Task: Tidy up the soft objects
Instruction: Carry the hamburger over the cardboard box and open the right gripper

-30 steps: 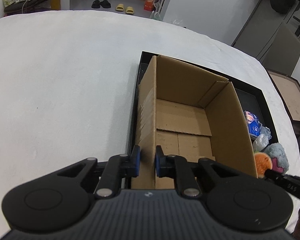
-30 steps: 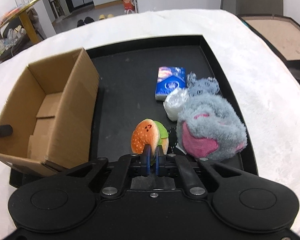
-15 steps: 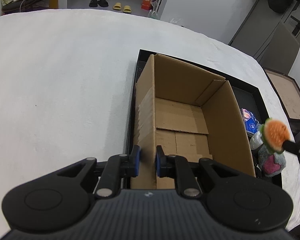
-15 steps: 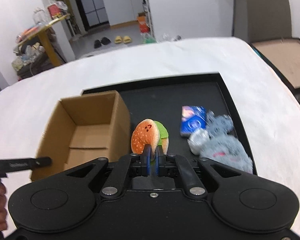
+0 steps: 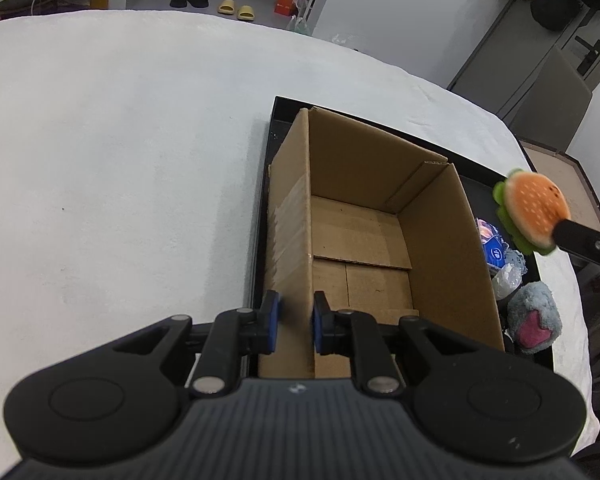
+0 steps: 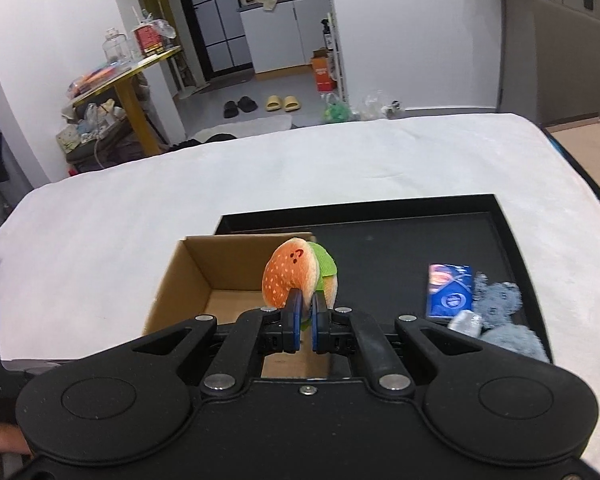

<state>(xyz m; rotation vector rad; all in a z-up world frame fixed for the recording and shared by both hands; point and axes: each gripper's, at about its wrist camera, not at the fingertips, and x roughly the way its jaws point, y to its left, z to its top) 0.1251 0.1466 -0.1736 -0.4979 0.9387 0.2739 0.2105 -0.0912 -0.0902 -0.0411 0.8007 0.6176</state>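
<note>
My right gripper point(image 6: 305, 320) has its fingers pinching the plush burger point(image 6: 298, 276) by its lower edge, up in the air beside the right wall of the cardboard box point(image 5: 380, 240). My left gripper point(image 5: 293, 322) fingers are clamped on the box's near-left wall. The box sits in the black tray point(image 6: 400, 208); the other soft stuff there is blurry, probably a grey plush point(image 5: 534, 316).

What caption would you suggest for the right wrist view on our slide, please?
Right gripper holds a plush burger above the open cardboard box on the black tray.
</note>
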